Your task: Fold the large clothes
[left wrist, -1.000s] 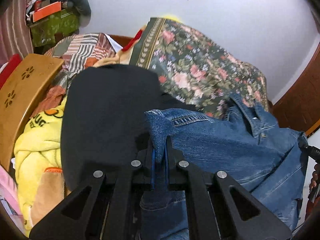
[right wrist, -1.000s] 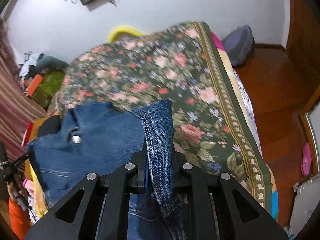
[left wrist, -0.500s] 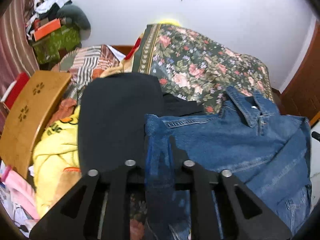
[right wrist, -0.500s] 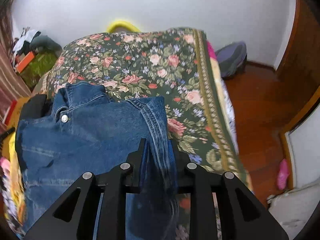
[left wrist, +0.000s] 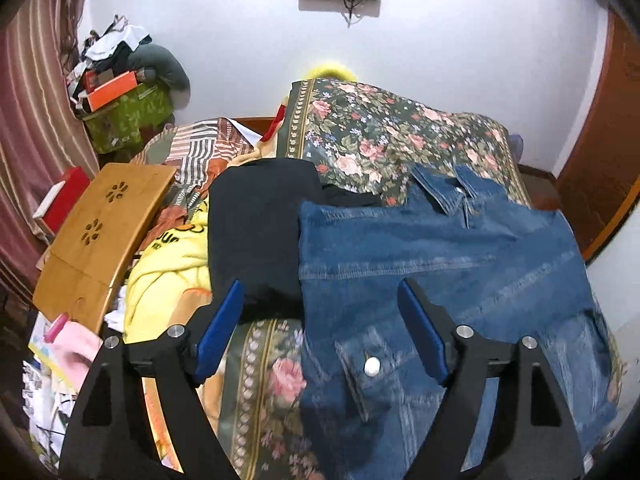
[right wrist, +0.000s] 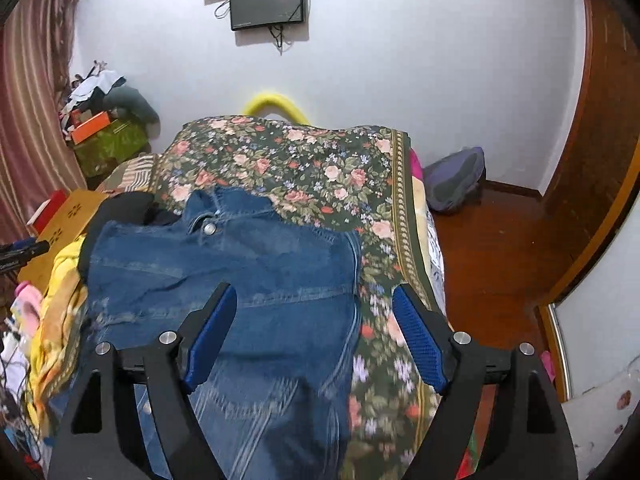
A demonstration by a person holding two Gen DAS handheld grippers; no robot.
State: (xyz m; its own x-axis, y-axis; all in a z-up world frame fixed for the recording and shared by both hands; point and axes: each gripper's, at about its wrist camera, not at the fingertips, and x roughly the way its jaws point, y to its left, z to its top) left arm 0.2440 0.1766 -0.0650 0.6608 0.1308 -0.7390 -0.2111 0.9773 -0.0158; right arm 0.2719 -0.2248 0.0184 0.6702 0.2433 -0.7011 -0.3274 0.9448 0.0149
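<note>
A blue denim jacket (left wrist: 440, 264) lies spread flat, collar away from me, on the floral bedspread (left wrist: 384, 144). It also shows in the right wrist view (right wrist: 240, 272) on the bedspread (right wrist: 312, 168). My left gripper (left wrist: 320, 320) is open and empty, above the jacket's left edge. My right gripper (right wrist: 314, 320) is open and empty, above the jacket's right edge. A folded black garment (left wrist: 256, 232) lies to the left of the jacket.
Left of the bed lie a yellow garment (left wrist: 168, 276), striped cloth (left wrist: 200, 152) and a wooden lap table (left wrist: 100, 232). A green box (left wrist: 124, 116) with clutter stands in the far left corner. A grey bag (right wrist: 456, 180) sits on the wooden floor (right wrist: 500, 248) to the right.
Both grippers were shut on the jacket's edges and held them up. They laid the jacket flat, opened and let go, and have drawn back above it.
</note>
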